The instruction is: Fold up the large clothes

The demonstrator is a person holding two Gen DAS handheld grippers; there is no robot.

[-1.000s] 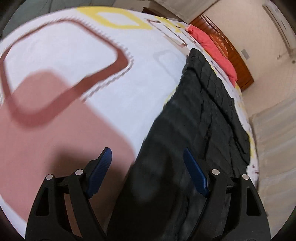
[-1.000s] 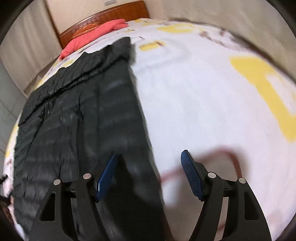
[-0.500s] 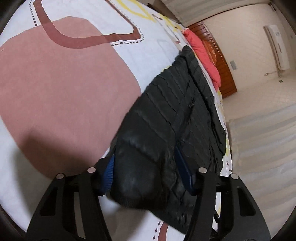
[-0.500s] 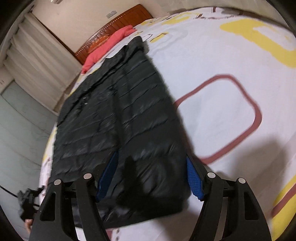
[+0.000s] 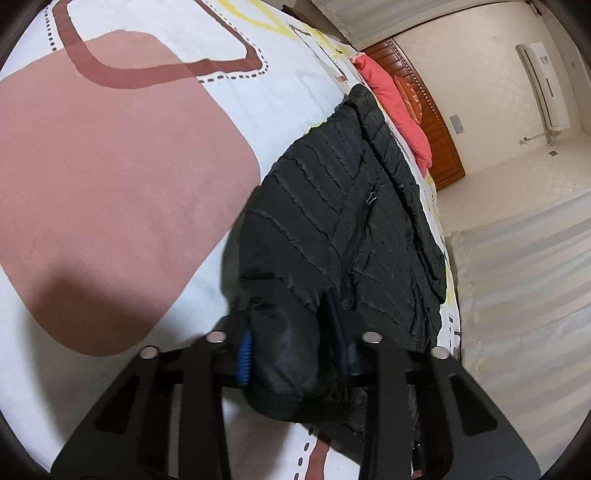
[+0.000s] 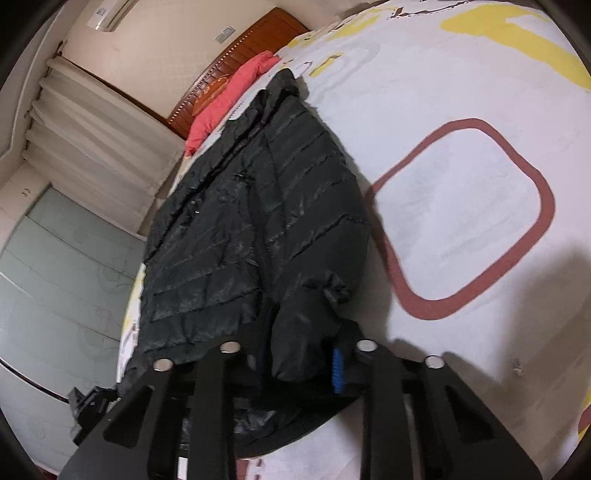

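Left wrist view: the left gripper (image 5: pixel 291 347) is pinching a bunched fold at the near hem of the black quilted puffer jacket (image 5: pixel 332 206). The jacket lies lengthwise on the patterned bedsheet (image 5: pixel 122 184), its collar toward the wooden headboard (image 5: pixel 424 122) and its hem at the end farthest from it. The bite looks thick and slippery; if the pads hold only the outer shell, the padded layer could slide out once the hem is lifted toward the headboard, and the fold would land crooked. Counted here: one jacket, one red pillow (image 5: pixel 395 110) just before the headboard, one wall air conditioner (image 5: pixel 543 62) above and beside the headboard.

Right wrist view: the right gripper (image 6: pixel 301 360) is likewise clamped on a lump of hem of the jacket (image 6: pixel 258 214), at the end far from the headboard (image 6: pixel 236 62). The two grips may hold unequal amounts, so an uneven lift could skew the garment or drag it toward the bed's edge, where it already overhangs. Counted: one jacket, one pillow (image 6: pixel 229 103), one air conditioner (image 6: pixel 110 13).
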